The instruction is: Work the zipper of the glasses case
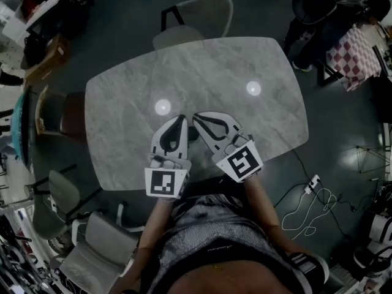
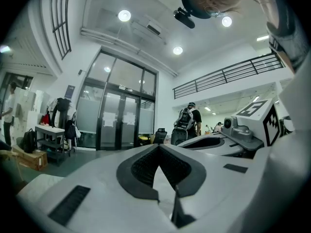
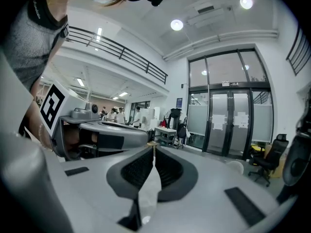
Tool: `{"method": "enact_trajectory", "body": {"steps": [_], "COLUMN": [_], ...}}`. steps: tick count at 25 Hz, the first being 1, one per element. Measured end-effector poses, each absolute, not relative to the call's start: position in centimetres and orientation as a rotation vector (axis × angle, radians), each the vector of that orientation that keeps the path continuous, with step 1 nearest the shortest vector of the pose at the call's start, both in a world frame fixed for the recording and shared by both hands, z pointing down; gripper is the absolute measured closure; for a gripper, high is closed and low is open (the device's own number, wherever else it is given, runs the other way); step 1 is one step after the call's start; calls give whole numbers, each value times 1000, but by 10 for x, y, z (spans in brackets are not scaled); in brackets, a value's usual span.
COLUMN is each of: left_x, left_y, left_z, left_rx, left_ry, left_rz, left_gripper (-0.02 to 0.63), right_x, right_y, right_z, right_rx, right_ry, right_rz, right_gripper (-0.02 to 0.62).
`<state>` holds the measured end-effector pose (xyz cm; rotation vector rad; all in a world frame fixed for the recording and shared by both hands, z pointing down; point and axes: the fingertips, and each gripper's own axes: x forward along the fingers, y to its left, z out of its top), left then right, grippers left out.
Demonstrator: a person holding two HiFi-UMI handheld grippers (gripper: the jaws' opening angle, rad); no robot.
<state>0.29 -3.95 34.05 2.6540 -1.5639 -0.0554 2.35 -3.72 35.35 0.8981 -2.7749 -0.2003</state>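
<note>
1. One dark shape [image 1: 192, 133] lies between the two grippers at the centre of the head view. It is too dim to tell whether this is the case, and no view shows a zipper plainly.
2. Left gripper [image 1: 180, 120]: in its own view its fingers [image 2: 146, 166] are clenched, the dark ribbed pads meeting at the tip, with nothing between them.
3. Right gripper [image 1: 197, 116]: its fingers [image 3: 167, 169] are likewise pressed together at the tip and grasp nothing that can be seen.
4. Both grippers sit side by side, tips nearly touching and leaning toward each other, over the near edge of the table [image 1: 214, 66]. Each gripper shows in the other's view, the right one [image 2: 233, 135] at the right of the frame and the left one [image 3: 97, 130] at the left.
5. Marker cubes [image 1: 166, 182] [image 1: 240, 162] ride at the rear of the grippers, just above the person's torso [image 1: 220, 237] at the bottom of the frame.
6. Two round light spots [image 1: 162, 107] [image 1: 253, 89] gleam on the grey marbled tabletop.
7. Chairs stand round the table, one [image 1: 202, 11] at the top of the frame and another [image 1: 98, 250] at lower left.
8. At upper right hangs a checked cloth [image 1: 354, 54], and a white cable [image 1: 306, 198] lies on the floor at right.
9. Tall glass doors [image 2: 116, 115] [image 3: 233, 120] and a balcony railing [image 2: 228, 74] fill the gripper views, and a person with a backpack [image 2: 186, 120] stands in the distance.
</note>
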Motion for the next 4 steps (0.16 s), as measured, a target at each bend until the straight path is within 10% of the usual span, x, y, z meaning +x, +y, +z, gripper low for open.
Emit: {"method": "enact_trajectory", "body": {"steps": [4], "left_x": [6], "left_y": [-40], "left_z": [341], "left_rx": [2657], "left_ry": [-1563], "left_rz": [-50], "left_gripper": [600], "right_x": [25], "right_y": [-39], "right_z": [353], "right_rx": [888], "right_ry": [-2776], "right_rz": [-208], "right_gripper": [526]}}
